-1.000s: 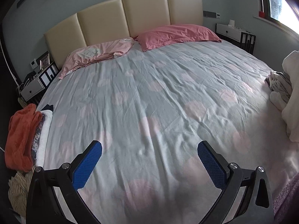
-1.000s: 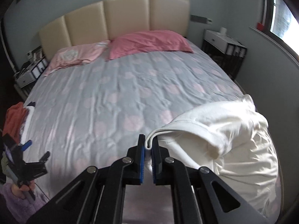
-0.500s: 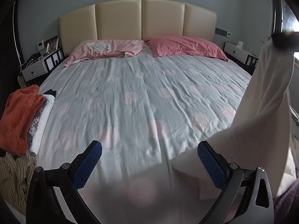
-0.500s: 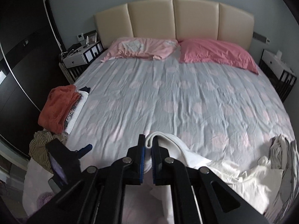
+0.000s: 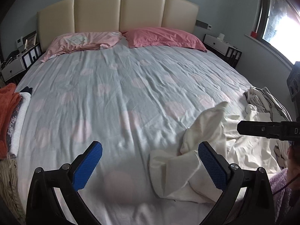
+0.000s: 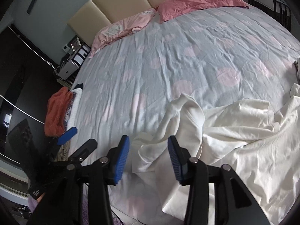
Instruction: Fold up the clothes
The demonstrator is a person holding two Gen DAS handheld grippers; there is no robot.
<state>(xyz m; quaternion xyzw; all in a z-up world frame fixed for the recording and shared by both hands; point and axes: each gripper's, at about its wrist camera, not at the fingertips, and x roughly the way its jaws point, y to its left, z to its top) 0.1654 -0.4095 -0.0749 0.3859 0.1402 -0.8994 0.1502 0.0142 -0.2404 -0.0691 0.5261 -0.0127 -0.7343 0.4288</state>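
A cream-white garment lies crumpled on the near right part of the bed, one fold standing up. My right gripper hovers over its near edge with its jaws opening; the cloth lies below and between them, no pad pressing on it. In the left wrist view the same white garment lies by the right finger of my left gripper, which is open and holds nothing. The right gripper's black body shows at that view's right edge.
A stack of folded clothes topped by an orange one sits at the bed's left edge. More pale clothes are piled at the right edge. Two pink pillows lie by the headboard. Nightstands flank the bed.
The right gripper came down with the white garment pinched, then opened and let it drop onto the bed. The garment now lies crumpled instead of hanging.
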